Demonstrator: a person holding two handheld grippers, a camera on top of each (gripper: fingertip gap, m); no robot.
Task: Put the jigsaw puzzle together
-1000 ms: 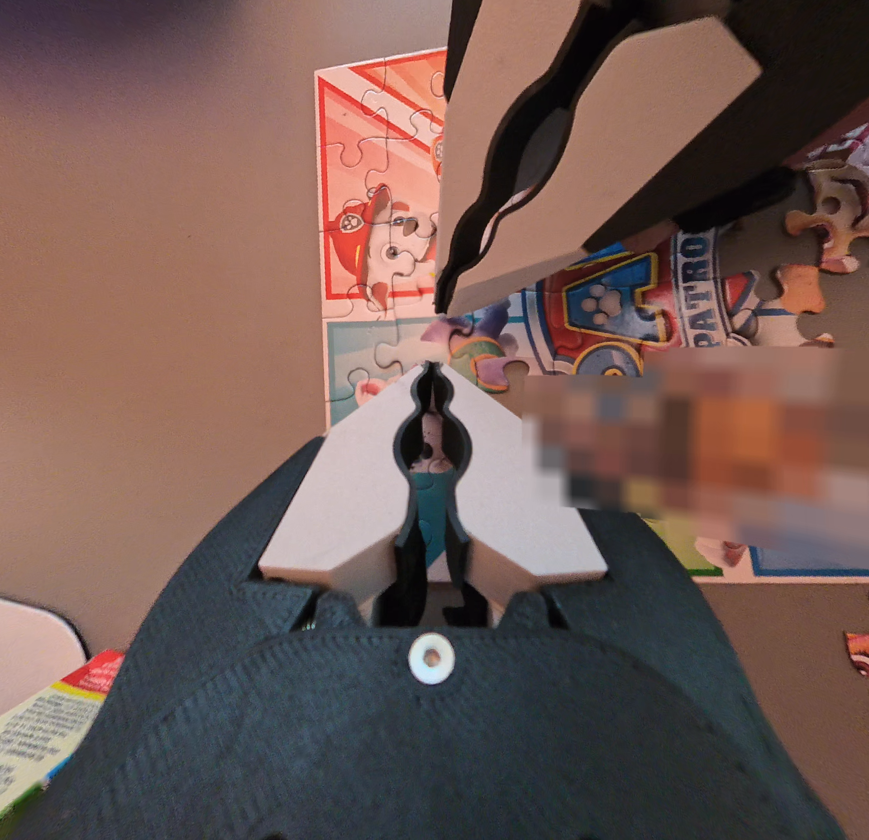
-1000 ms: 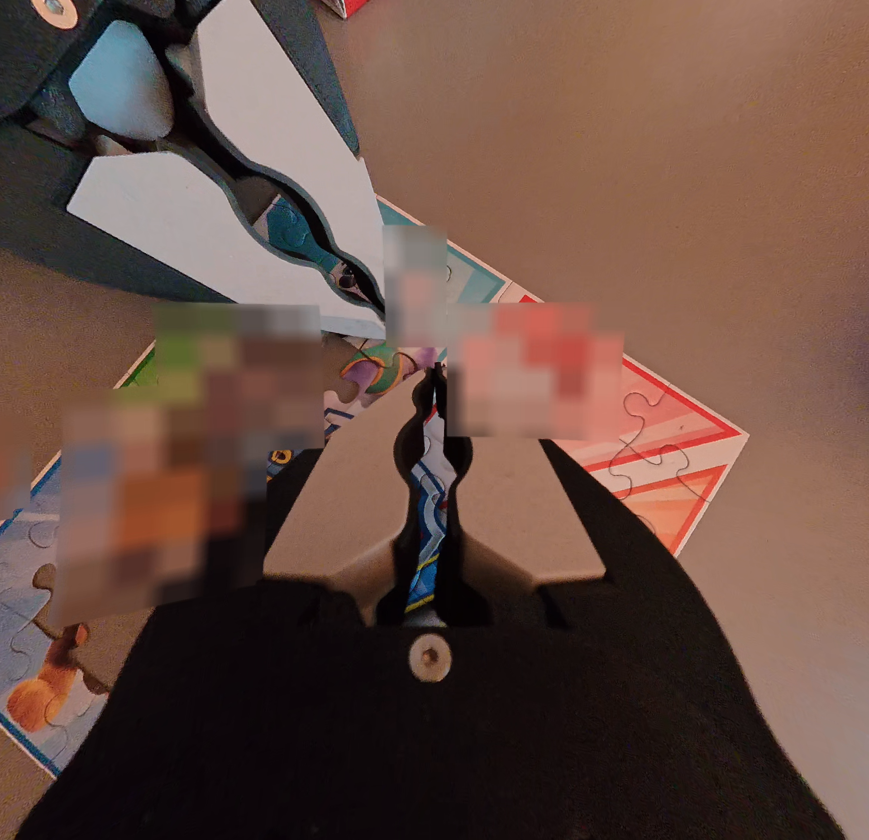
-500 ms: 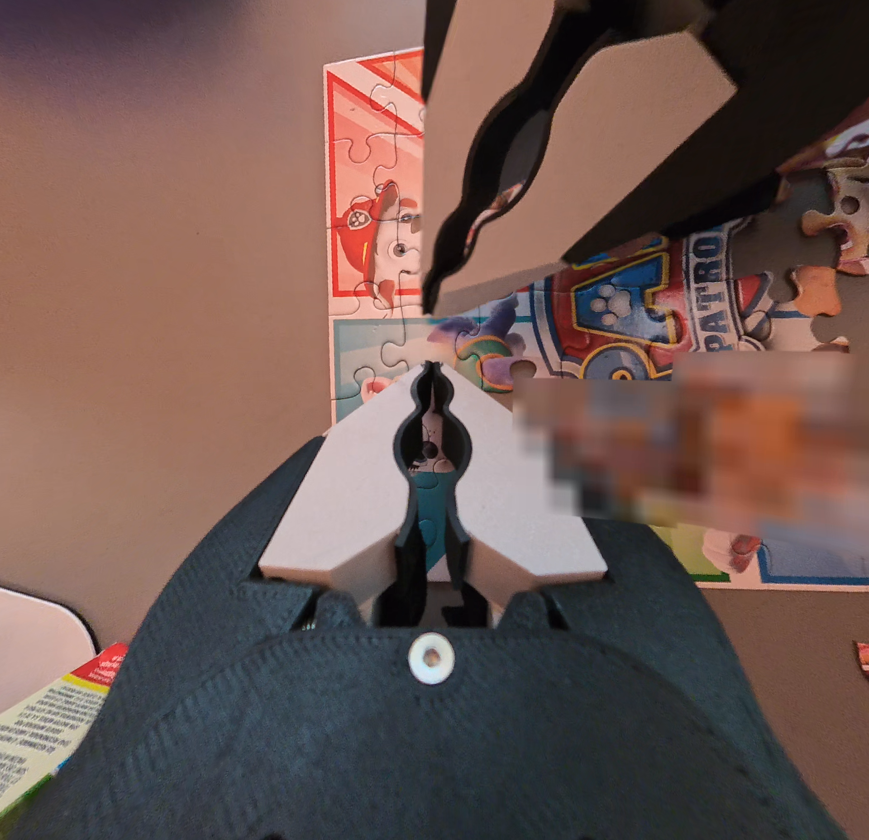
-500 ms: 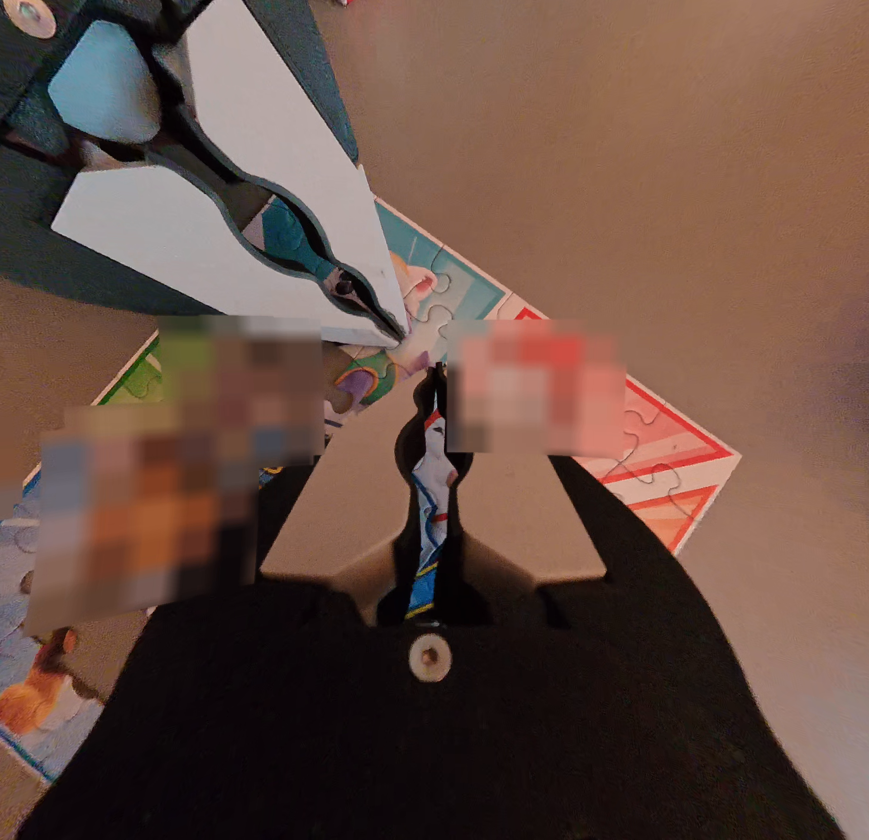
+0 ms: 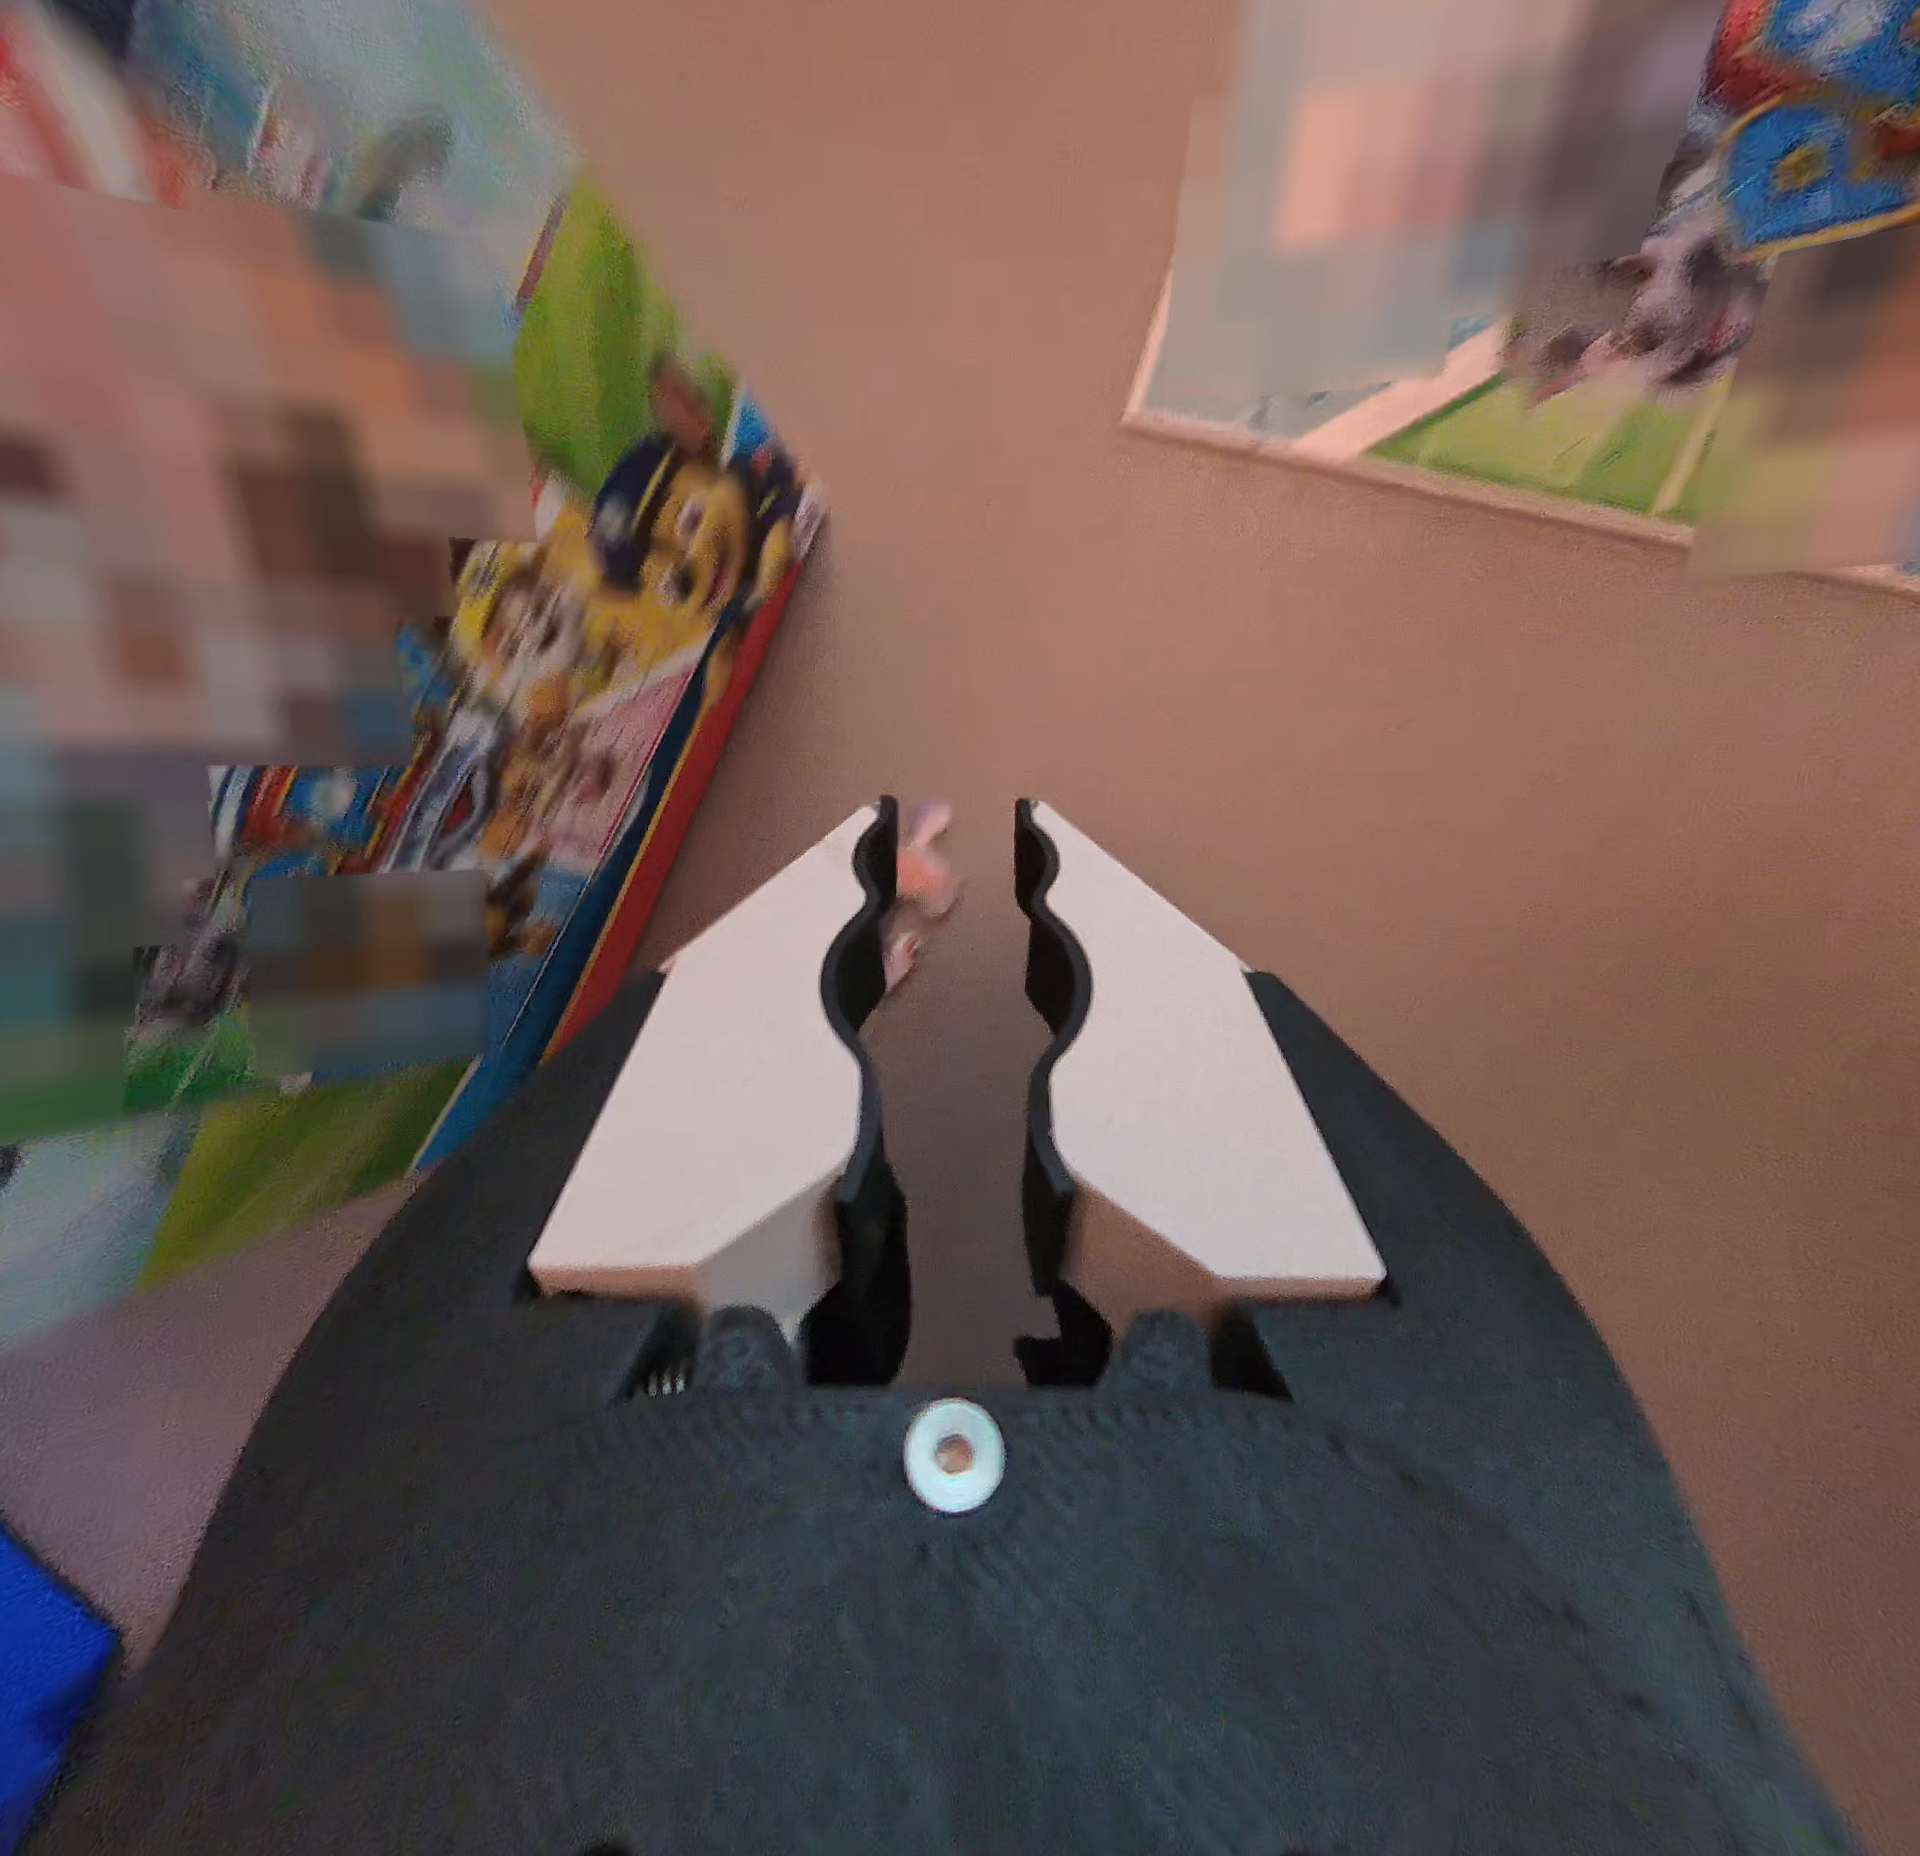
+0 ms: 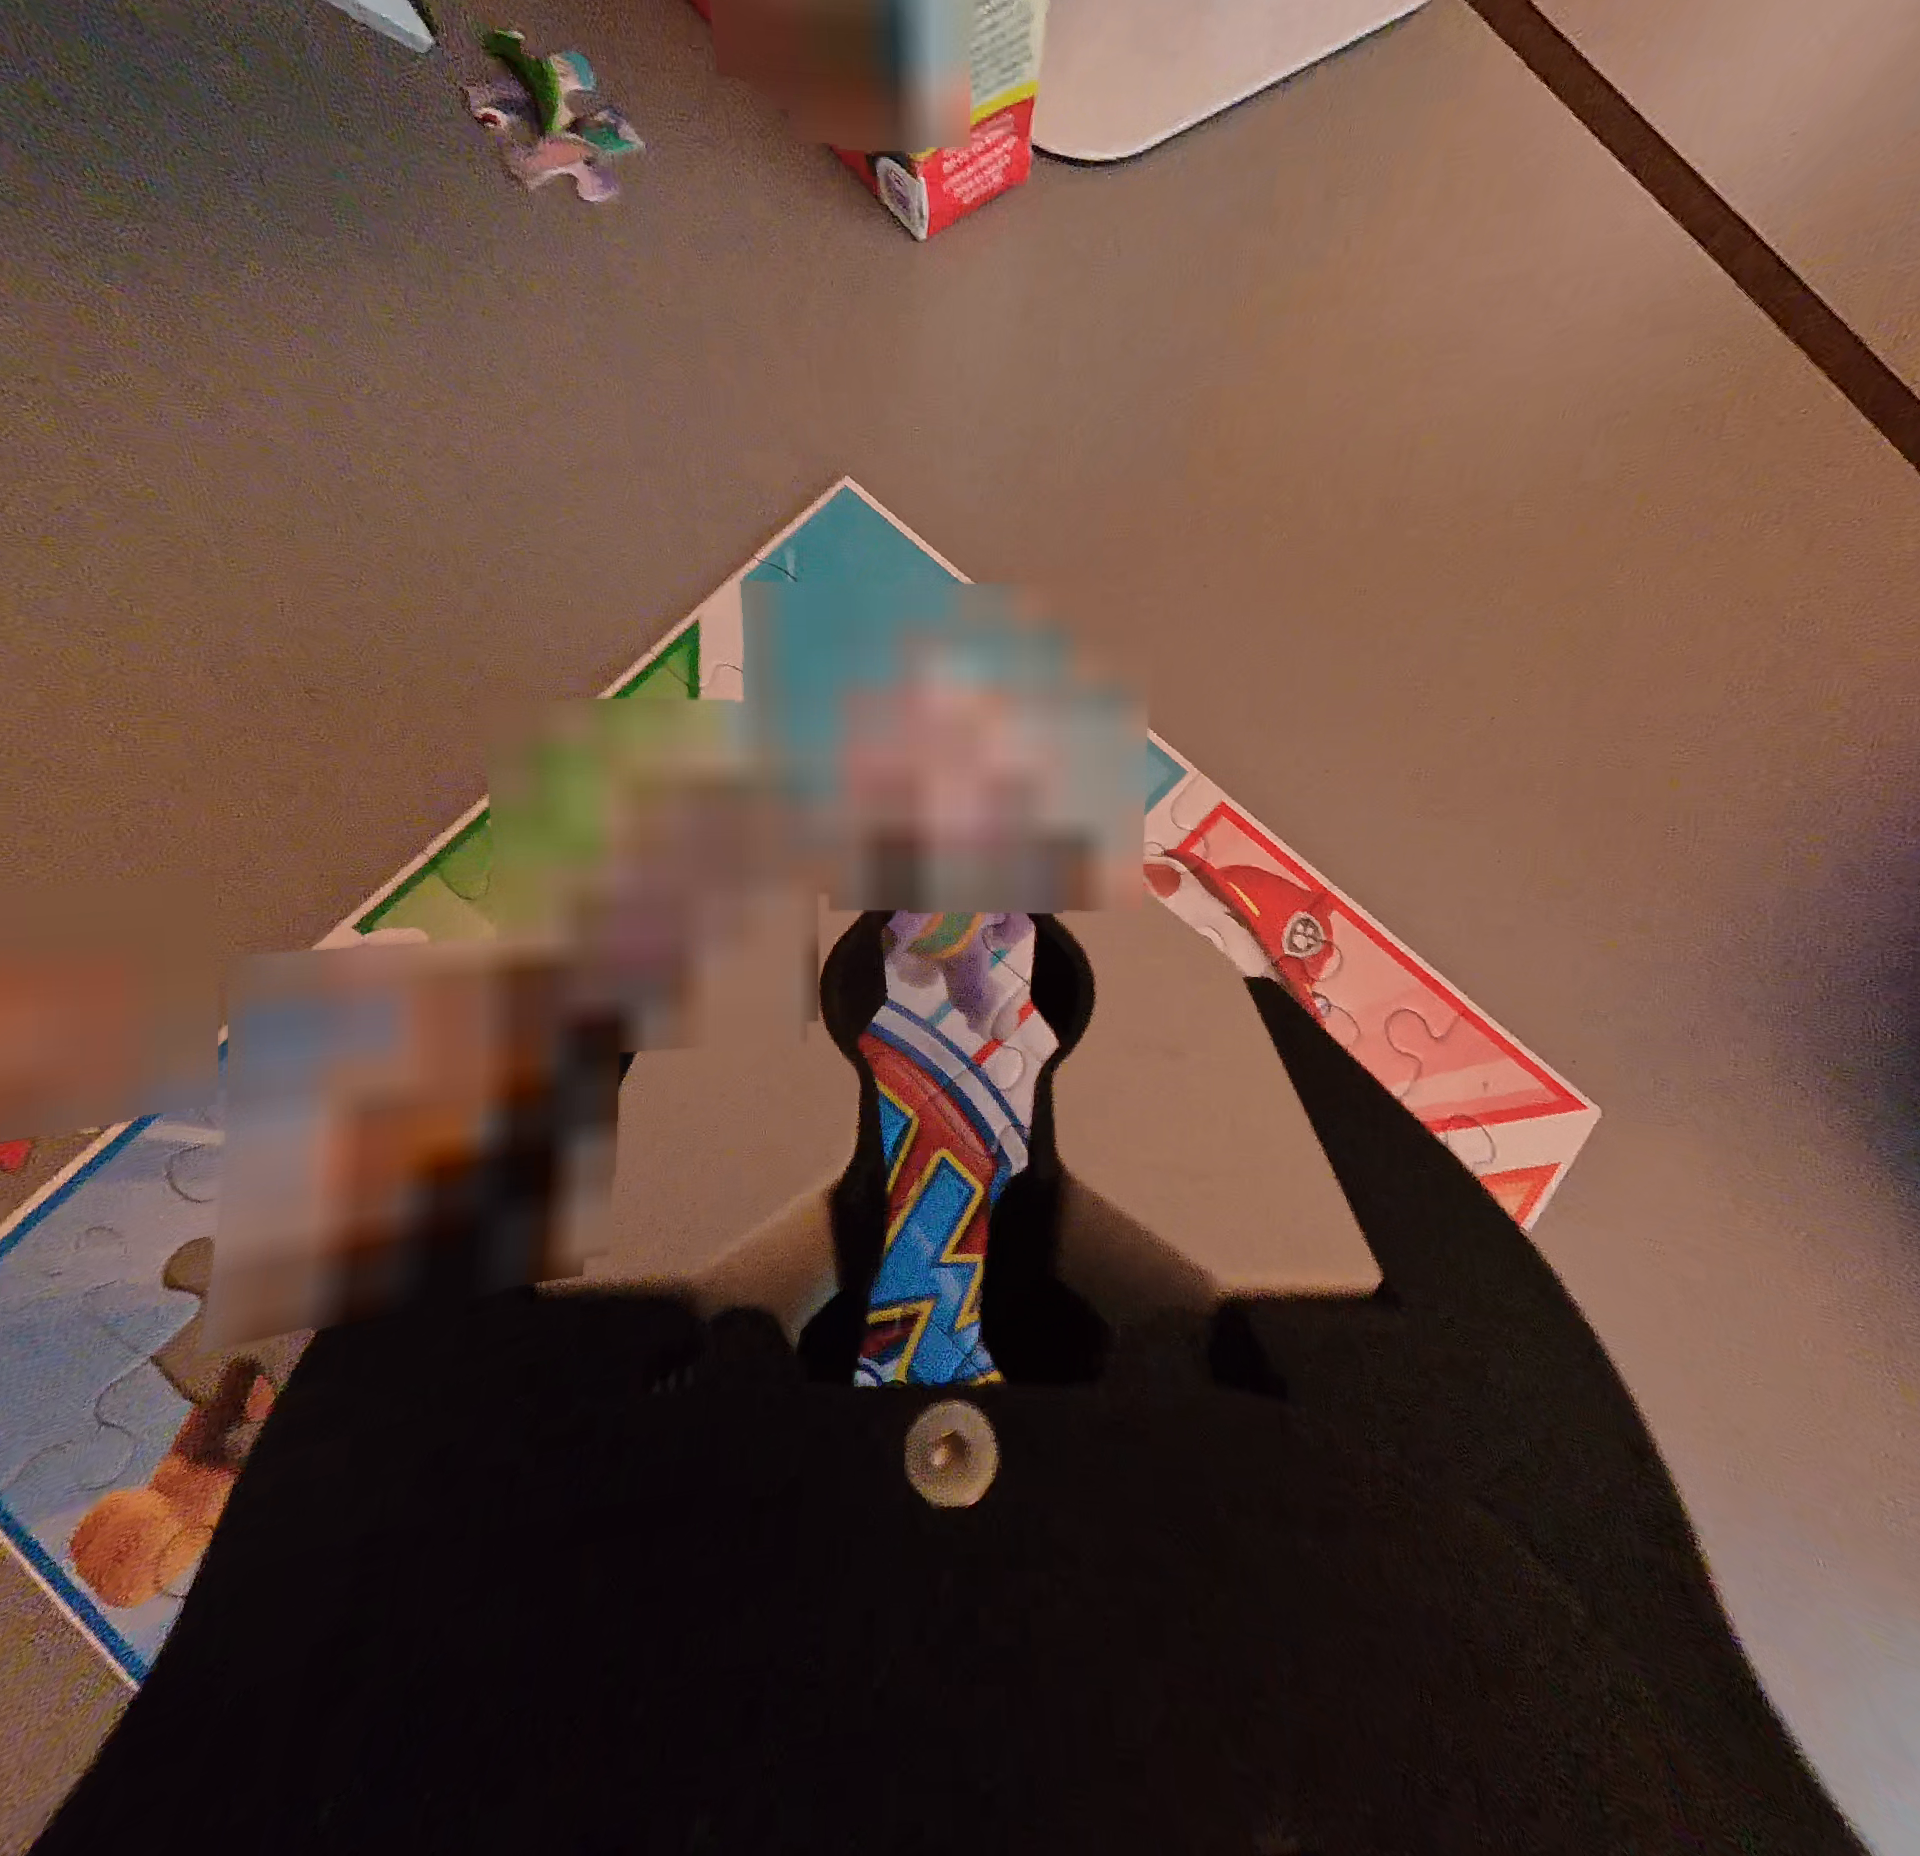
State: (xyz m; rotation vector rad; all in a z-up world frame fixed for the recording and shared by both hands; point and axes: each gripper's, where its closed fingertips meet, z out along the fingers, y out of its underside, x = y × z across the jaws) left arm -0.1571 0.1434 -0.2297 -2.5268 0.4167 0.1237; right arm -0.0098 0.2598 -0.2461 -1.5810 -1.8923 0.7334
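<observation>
Between our left fingers (image 5: pixel 954 840), spread apart, a loose puzzle piece (image 5: pixel 923 876) lies on the bench (image 5: pixel 1351 819), nearer the left one. Our left gripper is closer. Right gripper (image 6: pixel 951 933) hovers over the assembled puzzle (image 6: pixel 1382 1017) at frame centre; whether it's closed, we cannot tell.

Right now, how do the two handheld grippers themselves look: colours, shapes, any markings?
Both match. The left gripper has a black textured plastic body, two pale wedge-shaped fingers with wavy black inner pads, and a silver rivet at the centre. The right gripper looks the same, darker in shadow. No cables or sleeves show.
</observation>
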